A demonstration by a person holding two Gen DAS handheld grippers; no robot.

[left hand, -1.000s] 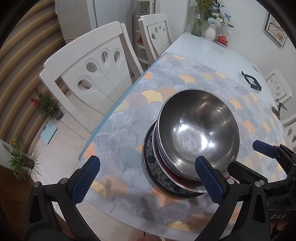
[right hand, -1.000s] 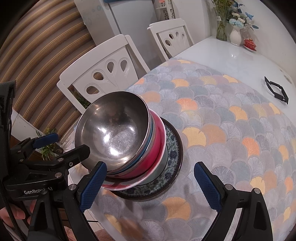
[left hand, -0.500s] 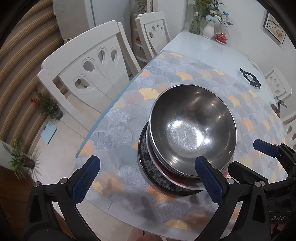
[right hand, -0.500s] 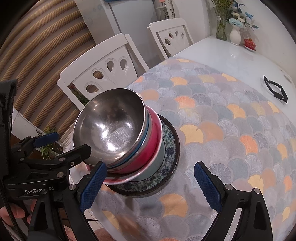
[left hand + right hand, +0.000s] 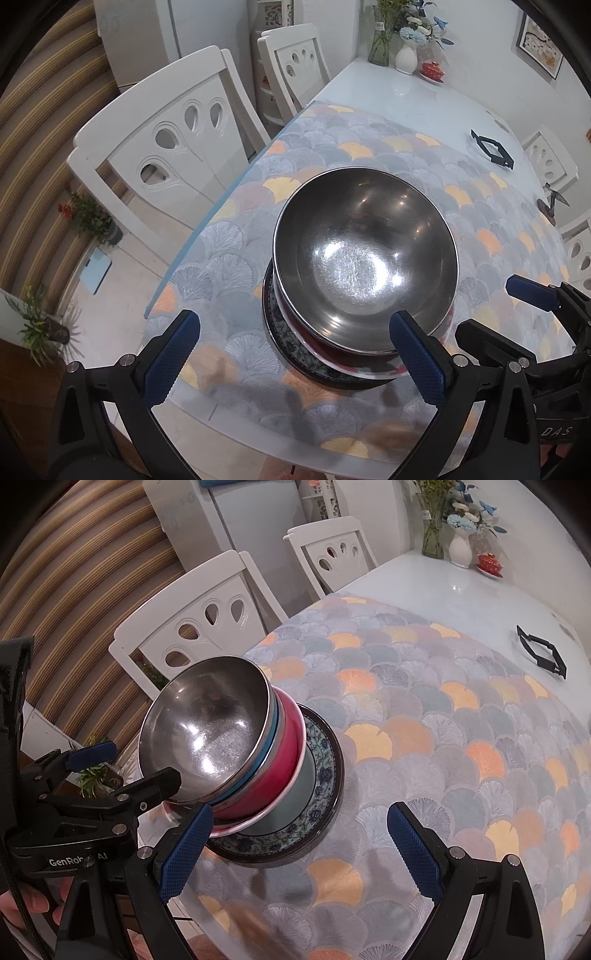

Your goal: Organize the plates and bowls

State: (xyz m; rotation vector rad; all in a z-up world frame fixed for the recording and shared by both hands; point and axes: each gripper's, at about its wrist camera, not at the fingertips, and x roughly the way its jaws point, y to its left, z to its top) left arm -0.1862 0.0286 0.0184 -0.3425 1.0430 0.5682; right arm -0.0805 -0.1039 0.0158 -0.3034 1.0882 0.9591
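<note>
Stacked bowls (image 5: 364,258) shifted slightly left, now between both wide-spread, empty grippers, left gripper (image 5: 295,354), right gripper (image 5: 299,853), on patterned plate (image 5: 317,805).

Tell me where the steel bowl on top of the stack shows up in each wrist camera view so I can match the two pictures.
Left wrist view: the steel bowl sits at the centre, slightly right, above the right blue pad of the left claw.
Right wrist view: the steel bowl sits left of centre, above the left pad of the right claw.
Shared landmark: the black frame lying on the bare table far to the right.
</note>
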